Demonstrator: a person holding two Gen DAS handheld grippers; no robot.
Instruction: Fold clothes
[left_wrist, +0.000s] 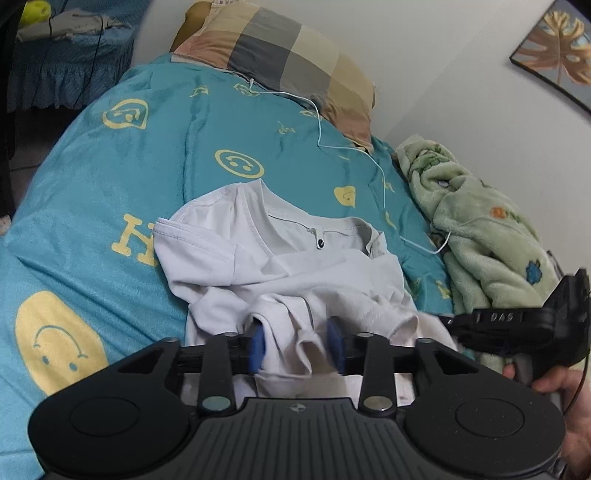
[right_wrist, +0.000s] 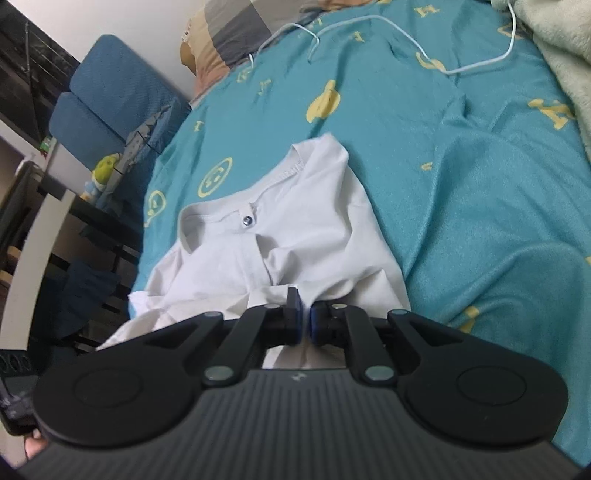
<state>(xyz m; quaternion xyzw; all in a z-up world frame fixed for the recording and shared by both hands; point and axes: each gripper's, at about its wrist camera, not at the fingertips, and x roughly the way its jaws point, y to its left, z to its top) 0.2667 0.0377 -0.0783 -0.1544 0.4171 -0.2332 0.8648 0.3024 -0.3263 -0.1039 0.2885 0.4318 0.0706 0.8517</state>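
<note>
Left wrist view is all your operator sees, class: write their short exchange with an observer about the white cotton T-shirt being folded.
Operator: Has the right gripper closed on the white cotton T-shirt?
Observer: Yes, it is shut, its blue pads pinching a fold of the shirt.
Operator: What is past the shirt on that side?
Observer: The shirt reaches the edge of the teal smiley-print bed cover; a dark tabletop stands beside the bed.

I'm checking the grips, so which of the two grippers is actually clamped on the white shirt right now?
The right gripper: its blue pads are pinched together on a fold of the white shirt. The left gripper has its pads apart, with cloth bunched loosely between them.
</note>
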